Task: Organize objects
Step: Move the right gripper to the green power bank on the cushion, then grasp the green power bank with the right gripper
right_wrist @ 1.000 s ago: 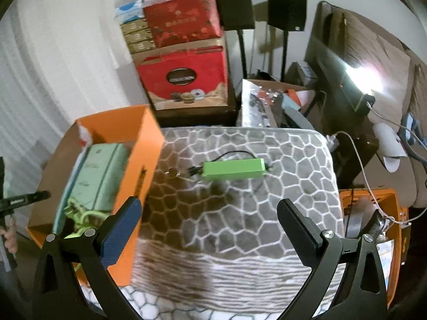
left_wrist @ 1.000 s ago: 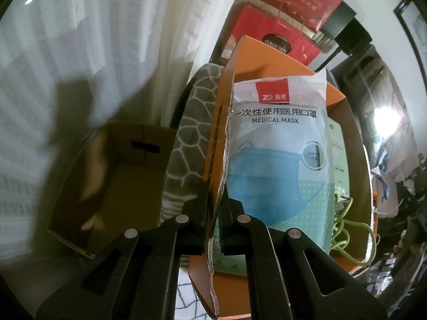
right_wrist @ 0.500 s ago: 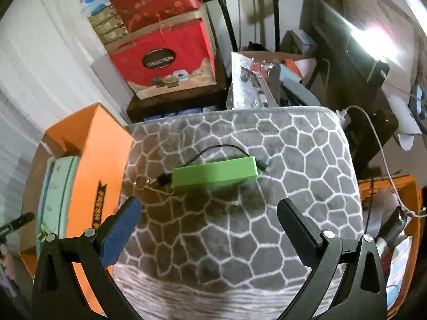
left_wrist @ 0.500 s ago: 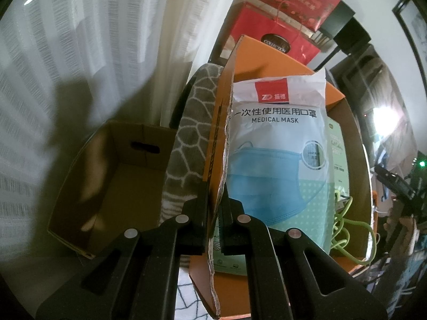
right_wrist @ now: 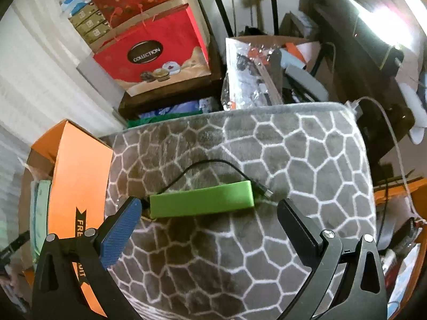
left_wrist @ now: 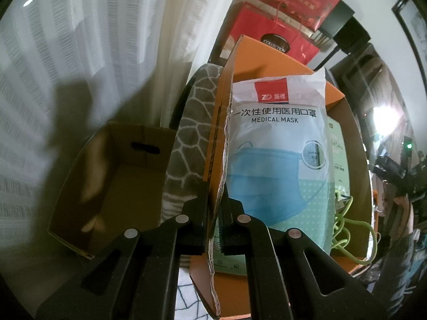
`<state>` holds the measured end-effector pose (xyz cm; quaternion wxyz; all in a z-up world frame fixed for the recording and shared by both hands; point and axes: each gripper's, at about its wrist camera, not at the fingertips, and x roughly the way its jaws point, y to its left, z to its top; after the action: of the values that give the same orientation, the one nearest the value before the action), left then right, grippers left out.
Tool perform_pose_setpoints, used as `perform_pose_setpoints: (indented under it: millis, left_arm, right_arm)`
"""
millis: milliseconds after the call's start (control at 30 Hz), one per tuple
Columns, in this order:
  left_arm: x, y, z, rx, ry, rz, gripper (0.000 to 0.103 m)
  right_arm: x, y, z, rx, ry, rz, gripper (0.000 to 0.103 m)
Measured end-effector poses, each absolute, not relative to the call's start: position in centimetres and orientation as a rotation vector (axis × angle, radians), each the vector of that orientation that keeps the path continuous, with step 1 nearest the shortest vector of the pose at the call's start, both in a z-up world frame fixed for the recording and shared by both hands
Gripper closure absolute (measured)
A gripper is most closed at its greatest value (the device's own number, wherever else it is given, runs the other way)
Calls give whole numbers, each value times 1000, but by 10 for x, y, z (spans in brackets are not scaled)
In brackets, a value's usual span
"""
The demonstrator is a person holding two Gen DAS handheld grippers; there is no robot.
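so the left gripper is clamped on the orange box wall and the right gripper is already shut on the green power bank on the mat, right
Not quite. The right wrist view shows the right gripper open, its fingers either side of the green power bank on the mat, not shut on it. The rest holds: the left gripper is clamped on the orange box wall.

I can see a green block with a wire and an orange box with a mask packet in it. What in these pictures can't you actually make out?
- Right wrist view: the wire's left end at the green block is hidden behind the right tongs.
- Left wrist view: whatever lies under the mask packet in the orange box is covered.
- Left wrist view: the pale green carton's small print is too small to read.
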<state>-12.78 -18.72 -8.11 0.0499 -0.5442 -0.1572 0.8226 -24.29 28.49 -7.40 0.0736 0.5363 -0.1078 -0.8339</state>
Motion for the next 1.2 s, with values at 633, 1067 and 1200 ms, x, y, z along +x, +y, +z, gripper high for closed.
perform_pose_setpoints:
  millis: [633, 1067, 1200]
  left_arm:
    - [-129, -184, -80, -1654, -483, 2502, 97]
    - [-129, -186, -81, -1655, -478, 2503, 97]
    - [-130, -186, -82, -1655, -480, 2502, 97]
  right_arm:
    - [-253, 249, -113, 1679, -43, -2493, 0]
    - [-256, 254, -106, 1654, -111, -2527, 3]
    - [-250, 259, -97, 1629, -155, -2531, 3]
